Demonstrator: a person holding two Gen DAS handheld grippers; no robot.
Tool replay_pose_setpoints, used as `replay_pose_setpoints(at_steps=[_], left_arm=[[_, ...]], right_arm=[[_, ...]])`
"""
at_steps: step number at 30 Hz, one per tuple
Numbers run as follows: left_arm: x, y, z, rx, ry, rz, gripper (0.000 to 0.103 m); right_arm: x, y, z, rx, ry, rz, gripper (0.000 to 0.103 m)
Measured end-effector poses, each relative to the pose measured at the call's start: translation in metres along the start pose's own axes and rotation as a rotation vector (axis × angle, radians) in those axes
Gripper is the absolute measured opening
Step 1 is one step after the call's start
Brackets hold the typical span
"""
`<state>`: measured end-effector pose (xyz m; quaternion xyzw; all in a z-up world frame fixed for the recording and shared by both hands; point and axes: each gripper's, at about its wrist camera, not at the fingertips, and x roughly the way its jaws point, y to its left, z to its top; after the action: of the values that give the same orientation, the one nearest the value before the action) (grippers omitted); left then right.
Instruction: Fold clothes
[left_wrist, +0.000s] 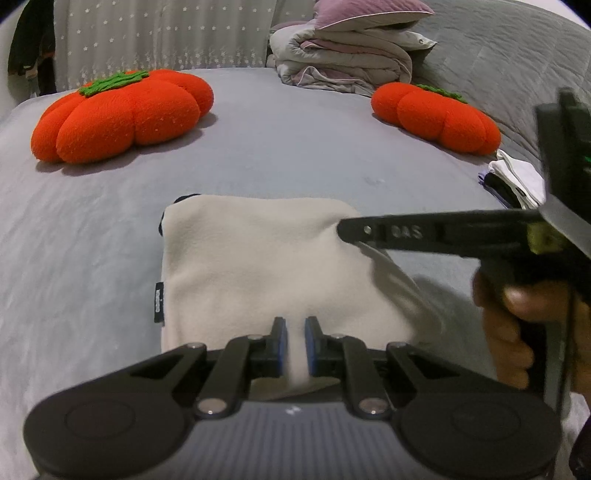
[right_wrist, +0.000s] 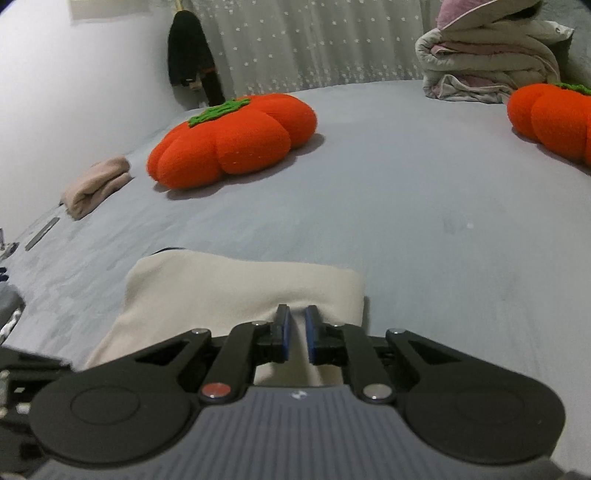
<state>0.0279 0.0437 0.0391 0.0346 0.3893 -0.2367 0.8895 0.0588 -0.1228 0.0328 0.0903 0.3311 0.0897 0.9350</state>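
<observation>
On the grey bed sheet (left_wrist: 295, 147) lies a folded cream fleece garment (left_wrist: 258, 266); left gripper (left_wrist: 295, 345) pinches its near edge, right gripper (right_wrist: 297, 338) its far corner, both grips partly hidden, dark underlayer barely visible

Cream folded garment (left_wrist: 258, 266) on grey bed (left_wrist: 295, 155), left gripper (left_wrist: 295, 343) pinching its near edge, right gripper (left_wrist: 347, 230) clamped on its far right corner, two orange pumpkin cushions (left_wrist: 122, 114) beyond, folded bedding (left_wrist: 343, 55) farthest
</observation>
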Motion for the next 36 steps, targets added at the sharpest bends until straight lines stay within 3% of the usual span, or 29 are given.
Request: replay_pose_setpoints(at_steps=[5,8,10,12,17,21,25,29,36], left_arm=[[0.0,0.001,0.001,0.003,-0.001,-0.003,0.013],[-0.006,0.012,0.008,-0.057,-0.034,-0.027,0.014],[-0.013,0.022,0.013,-0.097,-0.089,-0.003,0.014],[-0.018,0.035,0.02,-0.141,-0.152,0.009,0.014],[-0.012,0.045,0.039,-0.158,-0.239,-0.019,0.014],[0.012,0.052,0.044,-0.173,-0.22,0.025,0.014],[0.035,0.062,0.038,-0.206,-0.168,0.06,0.013],[0.038,0.067,0.033,-0.246,-0.155,0.06,0.012],[0.045,0.071,0.03,-0.314,-0.117,0.059,0.011]], right_arm=[[0.014,-0.003,0.005,-0.011,0.007,-0.012,0.006],[0.018,-0.003,0.01,-0.016,0.018,-0.026,0.006],[0.009,-0.001,0.01,-0.023,0.003,-0.03,0.012],[-0.006,-0.004,0.007,0.005,-0.021,-0.036,0.029],[-0.033,-0.024,-0.011,0.116,-0.035,0.034,0.033],[-0.049,-0.017,-0.025,0.102,-0.055,0.05,0.033],[-0.055,0.007,-0.036,-0.011,-0.077,0.028,0.035],[-0.049,0.024,-0.045,-0.104,-0.068,-0.025,0.035],[-0.039,0.024,-0.051,-0.121,-0.059,-0.053,0.035]])
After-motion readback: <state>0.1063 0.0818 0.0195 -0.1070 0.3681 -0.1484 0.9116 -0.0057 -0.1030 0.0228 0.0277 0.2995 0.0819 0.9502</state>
